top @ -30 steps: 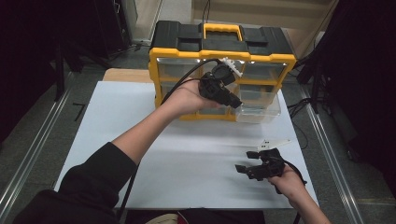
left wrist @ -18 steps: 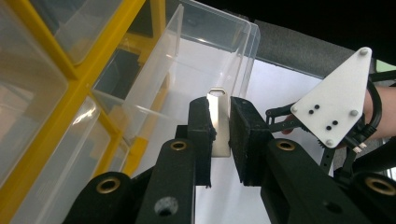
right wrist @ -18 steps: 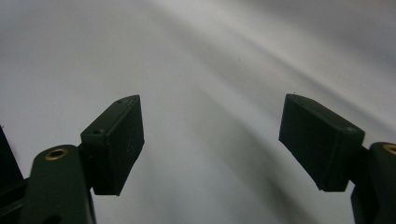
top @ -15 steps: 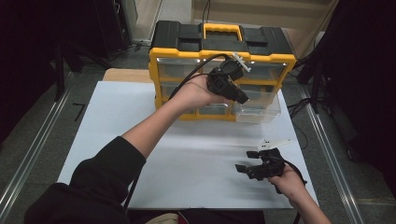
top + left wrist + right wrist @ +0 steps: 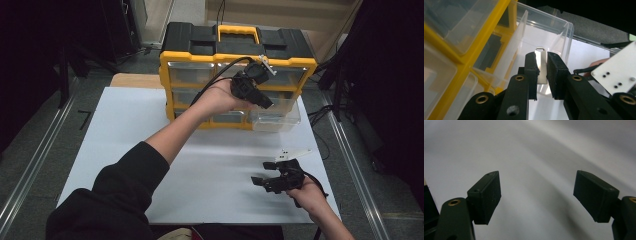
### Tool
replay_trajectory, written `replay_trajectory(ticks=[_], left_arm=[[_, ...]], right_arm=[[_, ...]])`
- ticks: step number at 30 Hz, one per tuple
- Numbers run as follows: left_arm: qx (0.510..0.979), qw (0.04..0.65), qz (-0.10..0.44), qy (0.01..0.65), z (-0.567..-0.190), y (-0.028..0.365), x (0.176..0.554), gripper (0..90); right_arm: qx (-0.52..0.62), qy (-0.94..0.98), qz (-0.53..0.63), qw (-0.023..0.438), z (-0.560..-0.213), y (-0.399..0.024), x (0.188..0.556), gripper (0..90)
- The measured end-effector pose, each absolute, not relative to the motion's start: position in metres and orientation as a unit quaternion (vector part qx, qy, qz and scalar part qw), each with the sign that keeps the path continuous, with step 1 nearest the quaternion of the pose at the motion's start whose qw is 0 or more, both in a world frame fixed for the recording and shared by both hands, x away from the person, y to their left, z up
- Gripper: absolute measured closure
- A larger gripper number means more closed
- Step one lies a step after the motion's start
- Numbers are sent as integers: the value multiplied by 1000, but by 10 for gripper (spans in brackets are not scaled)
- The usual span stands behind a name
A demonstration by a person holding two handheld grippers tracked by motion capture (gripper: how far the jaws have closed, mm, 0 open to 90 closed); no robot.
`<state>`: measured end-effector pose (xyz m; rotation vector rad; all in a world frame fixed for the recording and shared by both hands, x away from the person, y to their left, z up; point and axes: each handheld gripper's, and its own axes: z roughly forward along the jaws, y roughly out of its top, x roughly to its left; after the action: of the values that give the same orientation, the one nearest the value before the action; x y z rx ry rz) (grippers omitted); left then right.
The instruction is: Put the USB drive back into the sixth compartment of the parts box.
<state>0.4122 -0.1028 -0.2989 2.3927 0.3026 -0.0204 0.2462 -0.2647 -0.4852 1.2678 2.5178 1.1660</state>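
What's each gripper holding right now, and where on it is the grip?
The left gripper is shut on a small flat silver metal piece, pinched across its lower half, above the pulled-out clear drawer. The right gripper is open and holds nothing.

The lower end of the thin metal piece (image 5: 542, 65) is hidden between the left gripper (image 5: 541, 75)'s pads, and what kind of piece it is cannot be told.

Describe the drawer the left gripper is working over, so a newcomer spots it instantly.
Find the yellow-and-black organizer at the table's far edge. The pulled-out clear drawer is in its bottom row at the right end, beneath the left gripper, which pinches a small flat metal piece. It alone juts out; the others sit flush.
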Motion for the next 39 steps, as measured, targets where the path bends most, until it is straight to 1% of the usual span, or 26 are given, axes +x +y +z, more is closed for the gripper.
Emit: replay_trajectory(ticks=[7,12,14,24,28,29,30,32,33,34,36,37,39], left_arm=[[927,357,-8,118,-305,-112,413,798],[927,357,-1,115,-307,-114,414,798],[925,361,-8,122,-308,-114,416,798],[927,357,-4,116,-315,-123,413,797],[926,358,-2,123,-316,-124,414,790],[925,358,-2,125,-316,-123,414,762],[924,359,-1,129,-316,-123,415,697],[925,357,-7,134,-314,-123,414,624],[925,357,-9,133,-313,-122,413,555],[925,358,-9,131,-312,-121,412,555],[925,358,-10,128,-309,-119,409,502],[924,360,-12,129,-308,-118,408,501],[923,361,-17,129,-304,-113,406,472]], right_arm=[[413,825,382,44,-485,-264,248,203],[413,826,381,43,-486,-264,249,203],[413,827,380,42,-487,-264,249,203],[412,826,382,44,-485,-265,247,203],[413,825,383,43,-485,-264,247,203],[412,826,383,43,-485,-264,248,203],[412,826,382,43,-485,-264,248,203],[412,825,383,43,-485,-264,248,203],[412,825,384,41,-485,-264,248,203],[412,825,384,41,-485,-264,248,203],[412,826,384,40,-485,-264,249,203],[412,826,384,41,-485,-264,249,203],[412,826,382,41,-486,-264,249,203]])
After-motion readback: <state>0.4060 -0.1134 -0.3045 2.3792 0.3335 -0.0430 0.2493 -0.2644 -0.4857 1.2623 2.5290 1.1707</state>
